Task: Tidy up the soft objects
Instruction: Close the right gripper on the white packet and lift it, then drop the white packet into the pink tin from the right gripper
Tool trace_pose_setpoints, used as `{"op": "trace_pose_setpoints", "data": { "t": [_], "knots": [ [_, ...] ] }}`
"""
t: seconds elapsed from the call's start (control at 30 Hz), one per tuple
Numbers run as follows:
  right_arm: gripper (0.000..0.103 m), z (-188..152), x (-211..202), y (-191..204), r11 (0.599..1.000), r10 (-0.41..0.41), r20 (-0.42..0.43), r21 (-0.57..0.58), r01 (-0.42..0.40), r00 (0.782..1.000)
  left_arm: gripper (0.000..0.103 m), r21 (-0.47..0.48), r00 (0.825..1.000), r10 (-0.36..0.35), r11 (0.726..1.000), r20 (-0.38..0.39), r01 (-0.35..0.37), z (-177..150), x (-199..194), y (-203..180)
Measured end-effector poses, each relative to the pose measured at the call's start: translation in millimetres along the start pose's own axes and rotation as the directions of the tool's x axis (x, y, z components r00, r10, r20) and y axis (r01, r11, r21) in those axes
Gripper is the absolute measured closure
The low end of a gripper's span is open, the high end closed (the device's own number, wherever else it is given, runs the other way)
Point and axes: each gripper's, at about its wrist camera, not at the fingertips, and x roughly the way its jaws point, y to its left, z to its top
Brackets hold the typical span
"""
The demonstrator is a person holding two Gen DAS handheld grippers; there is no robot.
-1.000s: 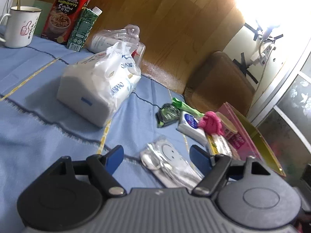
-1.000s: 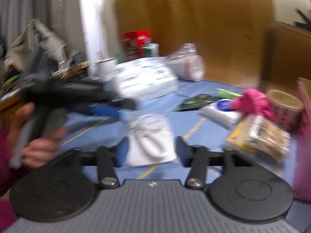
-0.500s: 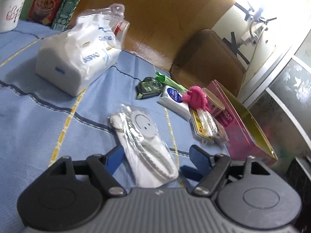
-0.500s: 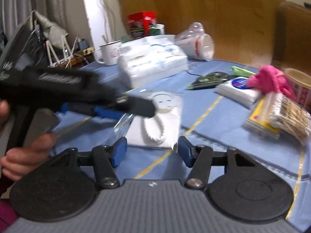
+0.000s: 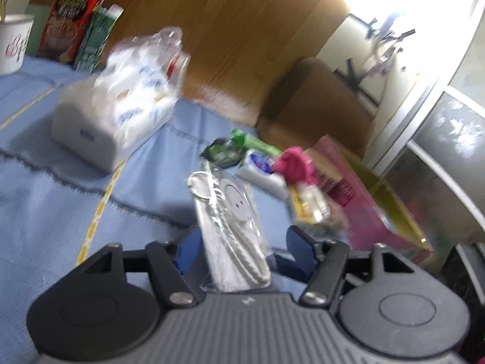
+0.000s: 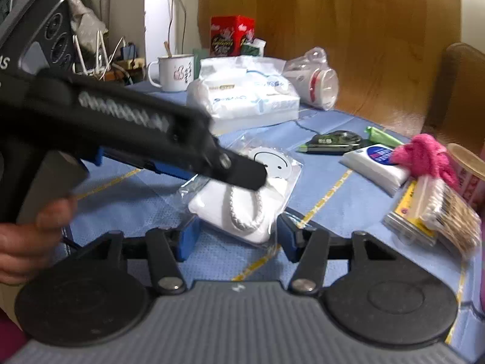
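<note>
The left gripper (image 5: 242,242), jaws just narrowed, pinched a clear packet (image 5: 230,227) between its fingers, its far end rising beyond them. The right gripper (image 6: 236,236) stood open just short of it. Light, crinkly and slippery-looking, the packet seemed best gripped across its padded middle.

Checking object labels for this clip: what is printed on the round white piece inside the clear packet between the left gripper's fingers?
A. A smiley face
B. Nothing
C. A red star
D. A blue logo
A: in the right wrist view the round piece in the packet shows two eyes and a curved mouth, just past the left gripper.
</note>
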Motion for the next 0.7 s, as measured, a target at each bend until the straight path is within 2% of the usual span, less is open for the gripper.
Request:
{"op": "trace_pose_setpoints", "data": {
  "t": [0.13, 0.33, 0.47, 0.7],
  "knots": [
    [0.050, -3.0, -15.1, 1.3, 0.998, -0.057, 0.071, 0.009, 0.057, 0.996, 0.042, 0.063, 1.000, -0.020, 0.998, 0.024, 0.018, 6.3, -3.5, -21.0],
    [0.050, -4.3, -39.3, -10.0, 0.989, -0.150, 0.161, 0.038, 0.146, 0.975, 0.042, 0.152, 0.997, -0.072, 0.986, 0.026, 0.068, 20.7, 6.2, -57.6],
    [0.049, -6.5, -55.6, -25.0, 0.973, -0.228, 0.207, 0.071, 0.218, 0.952, 0.042, 0.229, 0.993, -0.116, 0.967, 0.006, 0.111, 28.4, 20.8, -91.8],
    [0.050, -19.3, -88.2, -61.6, 0.935, -0.347, 0.237, 0.169, 0.313, 0.908, 0.042, 0.354, 0.982, -0.187, 0.916, -0.041, 0.189, 29.6, 51.5, -154.9]
  ]
}}
